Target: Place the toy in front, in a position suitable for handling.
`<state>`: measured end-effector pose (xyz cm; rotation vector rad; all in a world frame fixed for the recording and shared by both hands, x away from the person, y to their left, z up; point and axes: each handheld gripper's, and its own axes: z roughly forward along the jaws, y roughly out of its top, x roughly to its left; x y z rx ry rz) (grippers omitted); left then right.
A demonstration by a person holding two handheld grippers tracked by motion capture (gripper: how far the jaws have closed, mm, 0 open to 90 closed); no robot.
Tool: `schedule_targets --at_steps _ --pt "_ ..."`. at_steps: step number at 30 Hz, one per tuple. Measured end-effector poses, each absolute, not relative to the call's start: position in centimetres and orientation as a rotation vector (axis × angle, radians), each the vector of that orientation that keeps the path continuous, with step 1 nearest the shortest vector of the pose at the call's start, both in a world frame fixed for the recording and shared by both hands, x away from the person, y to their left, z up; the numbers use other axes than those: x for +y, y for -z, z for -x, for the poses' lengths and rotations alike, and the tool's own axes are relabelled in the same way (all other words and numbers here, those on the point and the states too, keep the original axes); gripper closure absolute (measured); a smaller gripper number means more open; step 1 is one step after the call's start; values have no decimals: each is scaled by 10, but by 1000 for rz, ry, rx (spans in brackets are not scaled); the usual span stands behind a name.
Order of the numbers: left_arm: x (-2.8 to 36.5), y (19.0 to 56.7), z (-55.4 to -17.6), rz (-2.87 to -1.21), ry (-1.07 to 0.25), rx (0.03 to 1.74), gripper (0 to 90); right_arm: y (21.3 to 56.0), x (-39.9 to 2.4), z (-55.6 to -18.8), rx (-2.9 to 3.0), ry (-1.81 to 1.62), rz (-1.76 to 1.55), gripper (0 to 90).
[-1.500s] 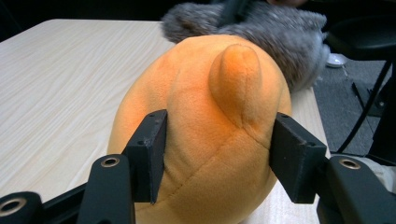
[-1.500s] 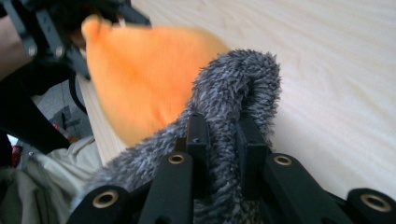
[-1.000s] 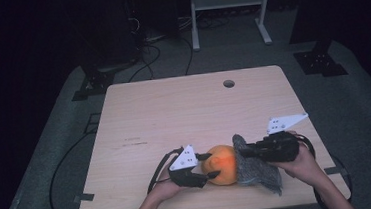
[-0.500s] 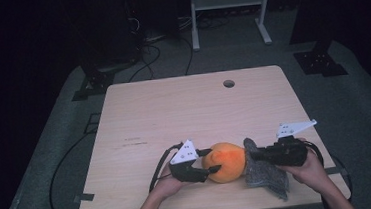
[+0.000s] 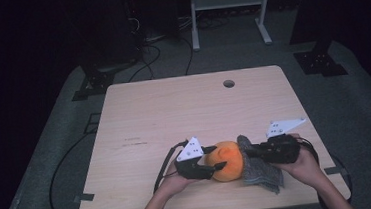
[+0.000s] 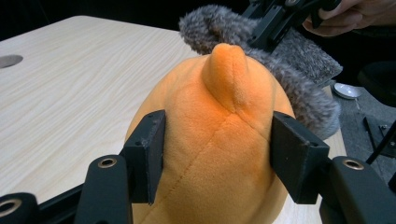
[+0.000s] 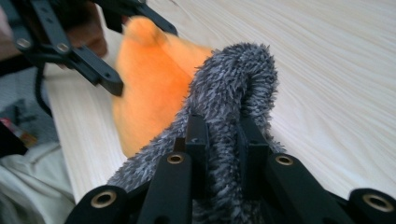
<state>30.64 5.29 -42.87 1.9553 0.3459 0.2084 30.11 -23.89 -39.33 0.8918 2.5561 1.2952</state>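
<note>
Light wood-grain table (image 5: pixel 174 115), rounded corners, round cable hole (image 5: pixel 229 83) near far edge. Lying on it near the front edge: orange plush toy (image 5: pixel 226 160) w/ grey fuzzy cloth (image 5: pixel 261 171) touching its right side. Dark faint marks (image 5: pixel 135 141) left of centre.

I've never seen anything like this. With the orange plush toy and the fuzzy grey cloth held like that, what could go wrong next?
The left gripper squeezes the soft orange plush between its fingers; being round and squashy, it might pop out. The right gripper pinches just a fold of the grey cloth, so a hard pull could slip it free. Both sit near the table's front edge, so a dropped toy may roll off.
</note>
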Motion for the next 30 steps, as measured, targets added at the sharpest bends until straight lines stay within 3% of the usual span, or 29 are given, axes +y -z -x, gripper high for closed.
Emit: schedule_targets --at_steps 6,10,12,14,18,24,30 --pt "45 425 -307 -1973 -206 329 385 377 -234 -294 2567 -1337 -828 773" --pt "47 425 -308 -1995 -163 294 213 380 -224 -298 2593 -1303 -796 774" --pt "48 428 -310 -2005 -150 288 177 384 -229 -302 2583 -1326 -827 774" --pt "49 430 -312 -2021 -169 278 195 386 -233 -303 2579 -1345 -853 774" --pt "47 433 -312 -2020 -178 287 344 374 -229 -300 2575 -1340 -819 774" --pt "41 430 -307 -2057 -225 257 385 343 -191 -293 2597 -1330 -643 775" --pt "51 436 -310 -2012 -196 308 411 355 -188 -302 2622 -1279 -684 778"
